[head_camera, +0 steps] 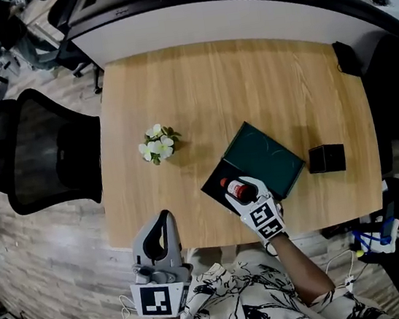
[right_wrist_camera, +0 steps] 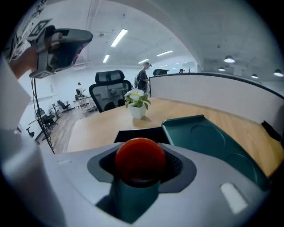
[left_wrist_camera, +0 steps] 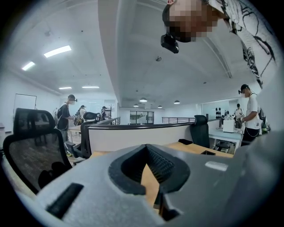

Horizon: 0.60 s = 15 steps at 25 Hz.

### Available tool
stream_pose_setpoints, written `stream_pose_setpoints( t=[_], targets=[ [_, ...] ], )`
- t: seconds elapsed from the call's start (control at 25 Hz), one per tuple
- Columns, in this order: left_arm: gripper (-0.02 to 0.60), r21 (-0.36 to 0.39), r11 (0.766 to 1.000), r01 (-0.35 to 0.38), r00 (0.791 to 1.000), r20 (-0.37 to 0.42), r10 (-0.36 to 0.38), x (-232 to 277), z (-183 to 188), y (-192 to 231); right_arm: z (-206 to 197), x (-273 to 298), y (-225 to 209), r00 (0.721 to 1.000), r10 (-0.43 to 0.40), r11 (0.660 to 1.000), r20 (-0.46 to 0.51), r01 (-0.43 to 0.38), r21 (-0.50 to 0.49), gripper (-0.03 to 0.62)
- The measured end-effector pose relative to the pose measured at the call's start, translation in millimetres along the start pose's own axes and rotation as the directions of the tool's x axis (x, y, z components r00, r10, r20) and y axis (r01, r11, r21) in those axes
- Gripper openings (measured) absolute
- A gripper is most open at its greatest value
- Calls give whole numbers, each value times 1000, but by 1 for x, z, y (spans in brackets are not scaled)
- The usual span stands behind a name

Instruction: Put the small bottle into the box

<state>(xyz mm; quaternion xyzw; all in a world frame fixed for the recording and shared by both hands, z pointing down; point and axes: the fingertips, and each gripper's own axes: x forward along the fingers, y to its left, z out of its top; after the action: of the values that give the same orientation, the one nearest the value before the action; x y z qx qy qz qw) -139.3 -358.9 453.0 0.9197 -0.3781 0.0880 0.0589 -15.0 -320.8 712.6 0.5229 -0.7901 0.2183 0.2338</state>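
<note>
The small bottle (head_camera: 234, 185), dark with a red cap (right_wrist_camera: 140, 158), sits between the jaws of my right gripper (head_camera: 242, 192), which is shut on it. It hangs just over the near edge of the box, above the black base (head_camera: 214, 184). The green inner tray (head_camera: 265, 157) with round hollows (right_wrist_camera: 208, 142) lies behind and to the right. My left gripper (head_camera: 164, 223) is at the table's front edge, left of the box. Its jaws are shut and hold nothing (left_wrist_camera: 148, 166).
A small white pot of flowers (head_camera: 157, 143) stands left of the box. A small black box (head_camera: 327, 158) sits to its right. A black mesh chair (head_camera: 29, 153) stands at the table's left side. A curved partition (head_camera: 237, 10) runs behind the wooden table (head_camera: 210, 80).
</note>
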Motion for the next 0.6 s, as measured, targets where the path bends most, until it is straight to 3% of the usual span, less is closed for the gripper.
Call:
stream_pose_setpoints(
  t=[0.28,0.6],
  targets=[
    [2,-17,1000,6,1000,-13,-6,7,-9,2,-29,18,7,991,10,995,-133,-23,-101,232],
    [2,-22,1000,18,1000,-16,-18,9,-12,1,-54,30,5,960,-4,995,-281,-24,-98,232]
  ],
)
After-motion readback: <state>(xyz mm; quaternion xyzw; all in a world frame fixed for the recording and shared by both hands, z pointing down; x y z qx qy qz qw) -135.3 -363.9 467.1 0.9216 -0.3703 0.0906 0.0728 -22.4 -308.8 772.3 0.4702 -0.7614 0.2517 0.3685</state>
